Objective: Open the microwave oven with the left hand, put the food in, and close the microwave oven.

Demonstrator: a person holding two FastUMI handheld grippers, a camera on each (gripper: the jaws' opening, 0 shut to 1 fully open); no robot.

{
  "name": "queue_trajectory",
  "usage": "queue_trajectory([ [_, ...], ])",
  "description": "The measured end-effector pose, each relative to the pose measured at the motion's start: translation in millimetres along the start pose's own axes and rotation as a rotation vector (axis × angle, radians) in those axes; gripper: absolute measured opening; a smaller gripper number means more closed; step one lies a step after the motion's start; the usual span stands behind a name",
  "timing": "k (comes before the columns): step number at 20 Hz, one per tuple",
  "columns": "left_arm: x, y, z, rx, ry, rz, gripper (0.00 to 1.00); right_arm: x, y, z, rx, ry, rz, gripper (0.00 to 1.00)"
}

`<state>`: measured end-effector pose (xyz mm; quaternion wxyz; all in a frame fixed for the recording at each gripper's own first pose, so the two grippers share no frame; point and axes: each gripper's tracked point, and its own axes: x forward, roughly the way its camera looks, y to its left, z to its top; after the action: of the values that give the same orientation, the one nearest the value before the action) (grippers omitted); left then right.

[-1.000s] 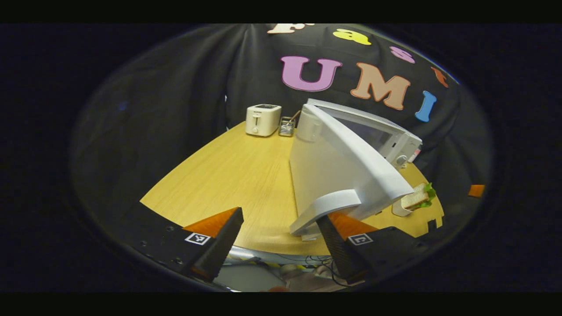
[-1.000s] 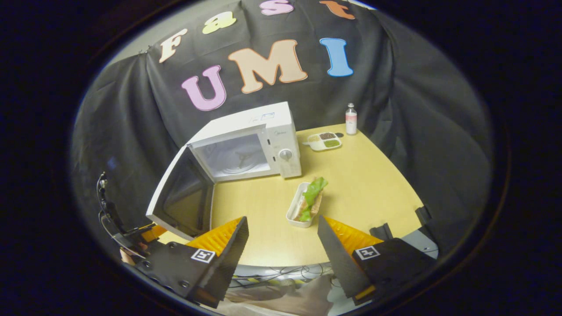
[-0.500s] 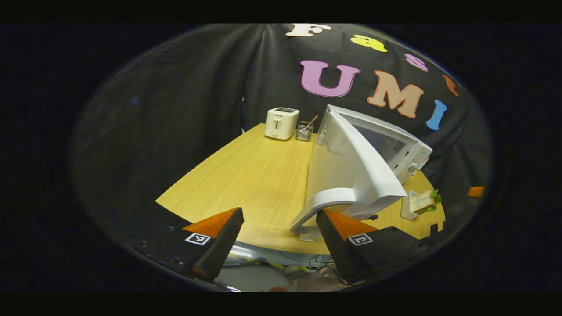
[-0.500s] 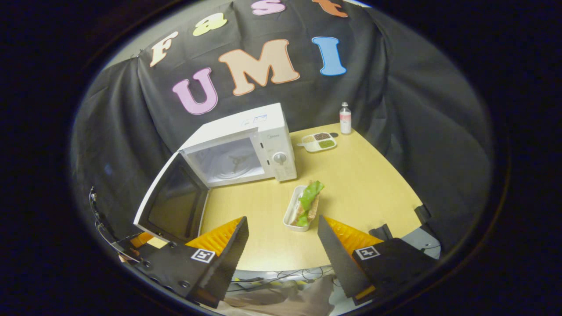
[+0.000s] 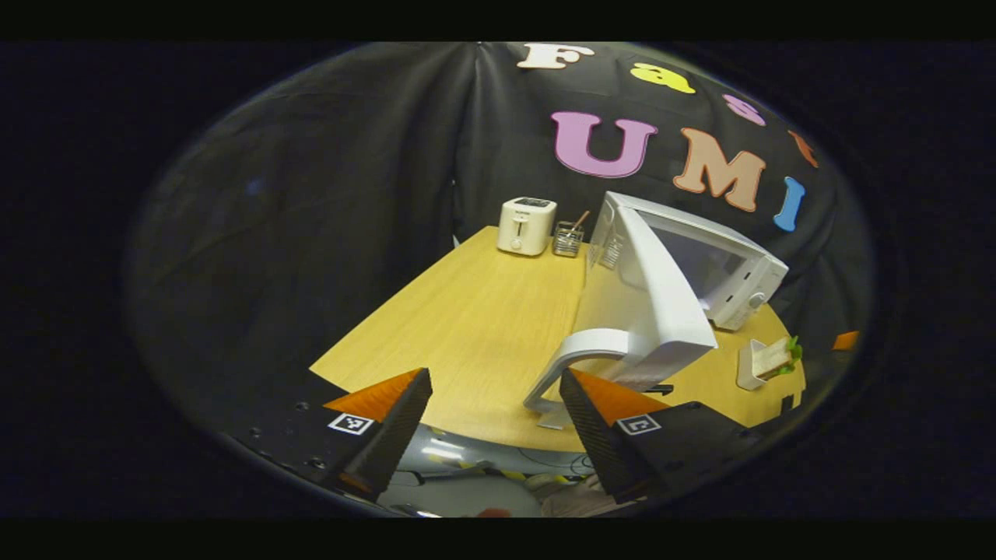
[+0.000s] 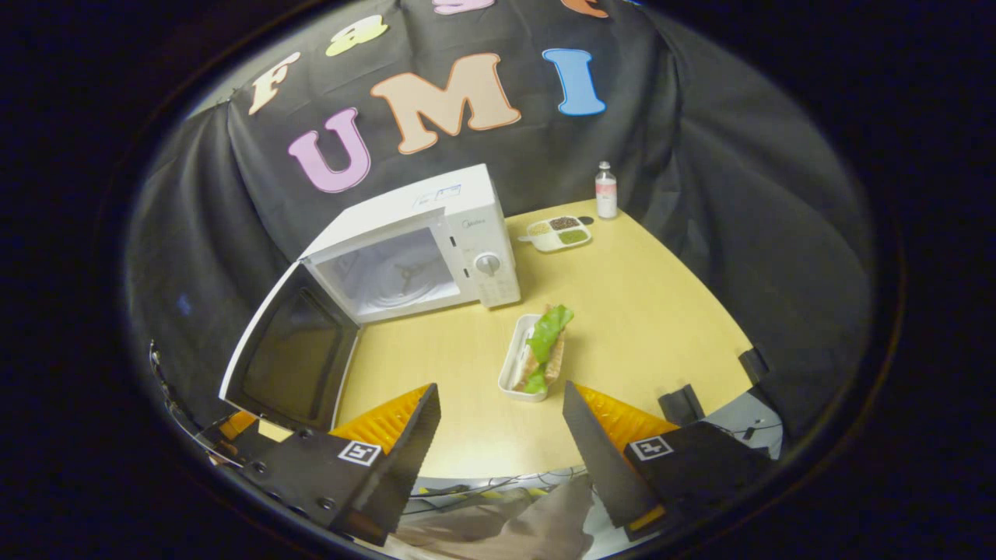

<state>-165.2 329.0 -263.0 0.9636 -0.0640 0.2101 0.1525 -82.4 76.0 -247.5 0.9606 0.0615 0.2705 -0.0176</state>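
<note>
Black-draped booth, wooden bench (image 6: 638, 327). Microwave (image 6: 467, 225) at the back edge, its door (image 6: 288, 362) swung wide: opening is done. Sandwich tray (image 6: 537, 354) waits mid-bench, still to load. Left gripper (image 5: 494, 412) and right gripper (image 6: 502, 428) both released, empty.

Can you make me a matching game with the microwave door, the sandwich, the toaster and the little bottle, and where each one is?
Things:
1. microwave door
2. sandwich
3. toaster
4. little bottle

Places or states:
A. in a white tray on the table, in front of the microwave
B. swung wide open
C. at the far table edge, next to a divided dish
D. at the far table edge, beside a wire holder

Pairs: 1-B, 2-A, 3-D, 4-C
</note>
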Motion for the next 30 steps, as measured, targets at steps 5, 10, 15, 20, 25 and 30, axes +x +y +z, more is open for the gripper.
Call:
queue_trajectory([
  [5, -2.7, 27.4, 14.8, -0.094, -0.025, 0.173, 0.97, 24.5, -5.2, 10.3, 0.022, 0.055, 0.018, 0.99],
  [10, -28.1, 40.8, 48.1, -0.12, -0.126, 0.403, 0.97, 72.0, -25.9, 19.0, 0.041, 0.163, 0.029, 0.99],
  [15, -65.7, 7.4, 80.6, -0.102, -0.237, 0.494, 0.93, 115.1, -46.5, 21.4, 0.085, 0.305, 0.061, 0.99],
  [20, -75.1, -32.7, 103.2, -0.092, -0.304, 0.5, 0.95, 148.9, -65.3, 12.5, 0.077, 0.411, 0.057, 0.99],
  [25, -72.4, -56.4, 129.1, -0.061, -0.346, 0.499, 0.96, 164.1, -63.0, -7.7, 0.111, 0.51, 0.076, 0.98],
  [30, -73.3, -65.9, 144.4, -0.044, -0.373, 0.513, 0.95, 174.9, -51.5, -24.9, 0.18, 0.597, 0.106, 0.79],
])
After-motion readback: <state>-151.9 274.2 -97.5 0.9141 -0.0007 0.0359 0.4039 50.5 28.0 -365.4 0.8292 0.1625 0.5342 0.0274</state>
